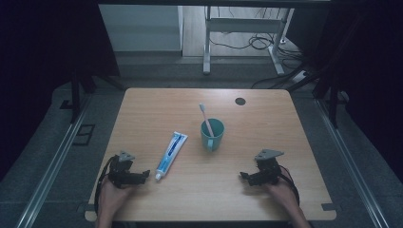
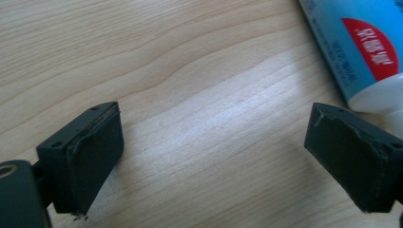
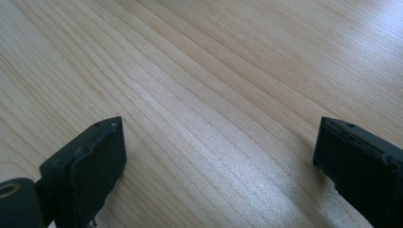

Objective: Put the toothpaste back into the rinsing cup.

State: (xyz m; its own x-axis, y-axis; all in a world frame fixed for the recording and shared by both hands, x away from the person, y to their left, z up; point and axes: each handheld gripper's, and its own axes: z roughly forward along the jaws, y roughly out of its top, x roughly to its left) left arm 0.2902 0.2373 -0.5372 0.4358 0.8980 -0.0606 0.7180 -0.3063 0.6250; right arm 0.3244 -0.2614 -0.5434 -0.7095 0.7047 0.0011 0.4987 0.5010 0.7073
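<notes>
A blue and white toothpaste tube lies on the wooden table, its white cap toward the near side. Right of it stands a teal mug with a pink toothbrush leaning in it. My left gripper rests near the table's front left, just left of the tube's cap, jaws open with bare wood between them. In the left gripper view the tube lies beyond the right jaw, apart from it. My right gripper sits at the front right, open over bare wood.
A dark round spot marks the table's far right. Beyond the table stand white desk legs with cables on the floor. Metal rails run along both sides of the table.
</notes>
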